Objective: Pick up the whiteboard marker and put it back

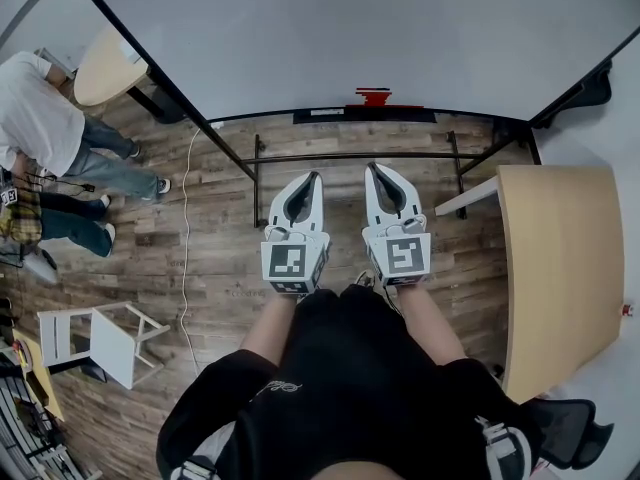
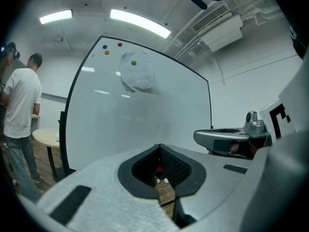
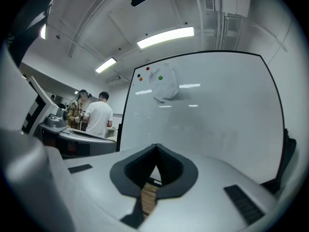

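Wood plank floor [image 1: 220,258], white cable [image 1: 186,228] trailing across it. Far left: person in white shirt [image 1: 40,118], person in plaid shirt [image 1: 20,213] just beside. Round table [image 1: 105,68] near them. White chair [image 1: 100,338] tipped over. Light wood desk [image 1: 560,268] on right, black office chair [image 1: 570,433] by its near end.

Wood-plank floor [image 1: 220,238]; beige table [image 1: 560,268] at right; ceiling strip lights [image 2: 140,22] lit.

floor [image 1: 220,258]: wood planks | on it — whiteboard stand [image 1: 350,156], white cable [image 1: 186,218], white chair [image 1: 100,338]

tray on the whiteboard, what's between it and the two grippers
Head view: only the stand's black crossbar and wood floor lie between the tray and the left gripper and right gripper.
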A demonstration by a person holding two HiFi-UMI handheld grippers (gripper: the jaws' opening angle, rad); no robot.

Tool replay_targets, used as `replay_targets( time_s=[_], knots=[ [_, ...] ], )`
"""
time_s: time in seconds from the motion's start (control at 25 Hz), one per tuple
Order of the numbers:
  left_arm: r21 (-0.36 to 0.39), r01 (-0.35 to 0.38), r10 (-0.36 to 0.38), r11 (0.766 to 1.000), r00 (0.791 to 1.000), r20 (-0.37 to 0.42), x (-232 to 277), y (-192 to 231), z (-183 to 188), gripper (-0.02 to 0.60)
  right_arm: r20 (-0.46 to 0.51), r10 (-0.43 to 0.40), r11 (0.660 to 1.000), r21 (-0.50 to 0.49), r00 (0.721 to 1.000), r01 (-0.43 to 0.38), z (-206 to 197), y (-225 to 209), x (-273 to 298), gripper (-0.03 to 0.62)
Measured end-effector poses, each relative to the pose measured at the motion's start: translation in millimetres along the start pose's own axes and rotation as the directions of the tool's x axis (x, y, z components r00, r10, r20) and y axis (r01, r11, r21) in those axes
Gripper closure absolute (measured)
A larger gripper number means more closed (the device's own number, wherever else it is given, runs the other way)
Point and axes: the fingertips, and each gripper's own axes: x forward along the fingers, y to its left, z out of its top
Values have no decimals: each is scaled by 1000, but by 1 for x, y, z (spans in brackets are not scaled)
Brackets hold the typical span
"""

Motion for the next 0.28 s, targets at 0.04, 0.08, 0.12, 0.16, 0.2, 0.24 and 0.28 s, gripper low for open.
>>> replay_targets(
  time_s=[0.04,0.08,0.12,0.16,0.2,0.24,0.28],
  knots=[
    [-2,1,-1,1000,1000,-1,0,0,-1,577,3,3,1000,-2,1000,-3,0,1,0,594],
    [-4,1,-1,1000,1000,-2,0,0,-2,577,7,6,1000,-6,1000,-6,0,2,1,594],
    [-4,2,-2,1000,1000,0,0,0,-1,577,9,9,1000,-9,1000,-9,1,3,1,594],
    [-4,2,-2,1000,1000,2,1,0,-1,577,7,10,1000,-10,1000,-10,1,3,2,594],
    [-2,3,-3,1000,1000,4,1,0,0,577,6,11,1000,-10,1000,-11,0,3,2,594],
    [0,3,-3,1000,1000,6,2,0,0,577,5,10,1000,-11,1000,-10,0,2,3,594],
    [1,3,-3,1000,1000,8,3,0,1,577,4,10,1000,-11,1000,-10,0,2,3,594]
  ],
)
